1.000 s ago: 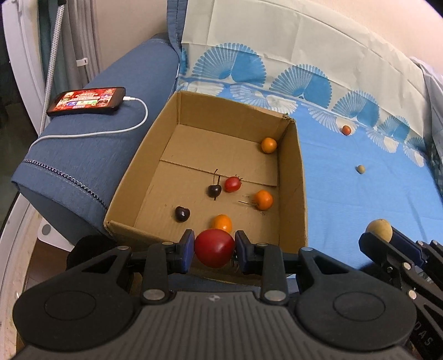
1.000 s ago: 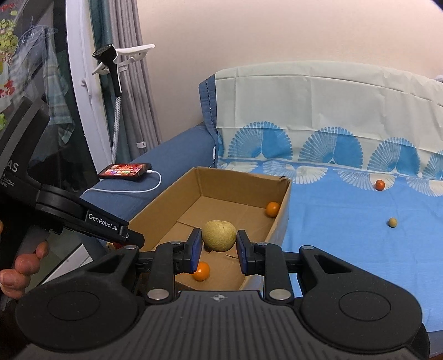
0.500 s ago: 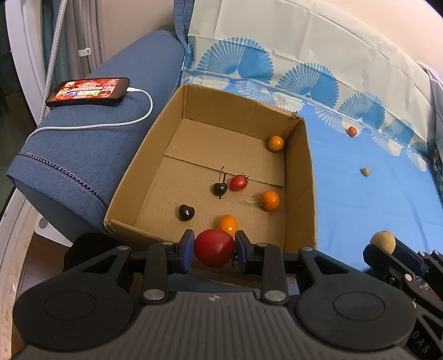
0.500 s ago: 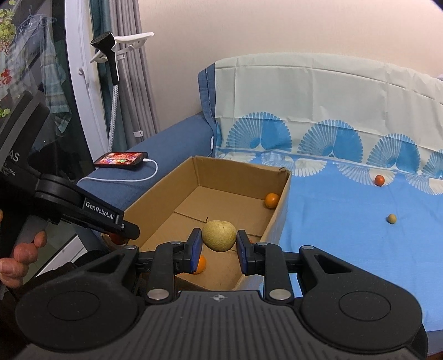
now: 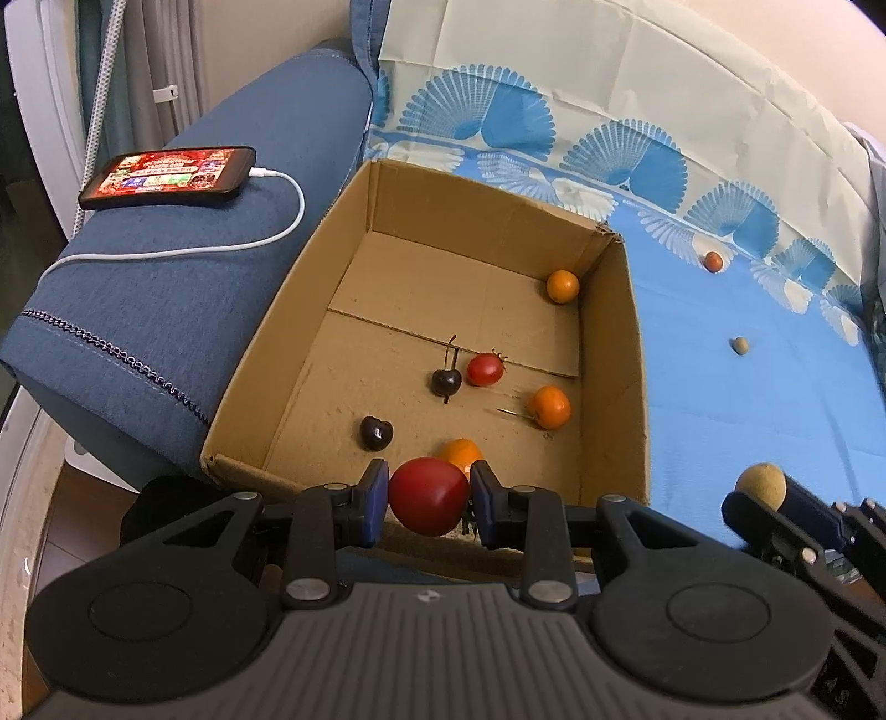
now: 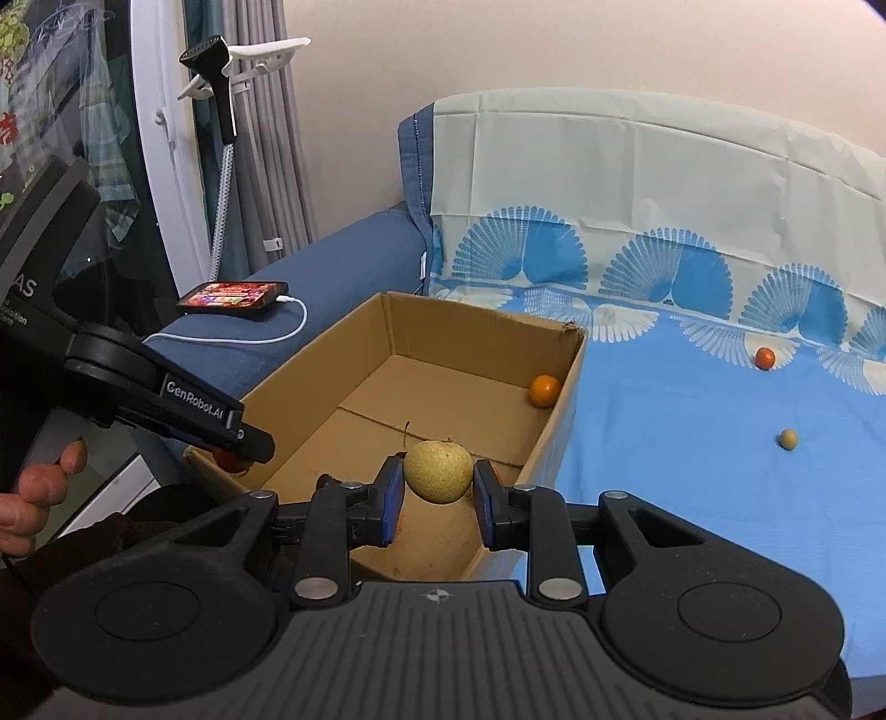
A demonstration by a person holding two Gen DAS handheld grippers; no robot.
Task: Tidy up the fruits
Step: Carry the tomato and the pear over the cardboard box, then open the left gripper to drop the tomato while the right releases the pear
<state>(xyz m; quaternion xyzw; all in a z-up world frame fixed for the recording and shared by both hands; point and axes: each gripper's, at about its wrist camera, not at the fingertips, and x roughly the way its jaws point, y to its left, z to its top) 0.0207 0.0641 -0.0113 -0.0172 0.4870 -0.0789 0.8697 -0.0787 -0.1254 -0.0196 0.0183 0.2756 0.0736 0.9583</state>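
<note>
Home setting, looks like a living room or bedroom. Blue fabric sofa armrest (image 5: 183,266) with a phone (image 5: 169,177) charging on it via a white cable (image 5: 221,243). Seat covered by a blue sheet with a fan pattern (image 6: 692,443), draped up over the backrest. Grey curtains (image 6: 266,122) and a clip-on gooseneck phone holder (image 6: 221,83) at the left, plain peach wall (image 6: 554,44) behind. Cardboard box (image 5: 614,399) sits on the seat, domestic clutter, no benches or lab kit.
</note>
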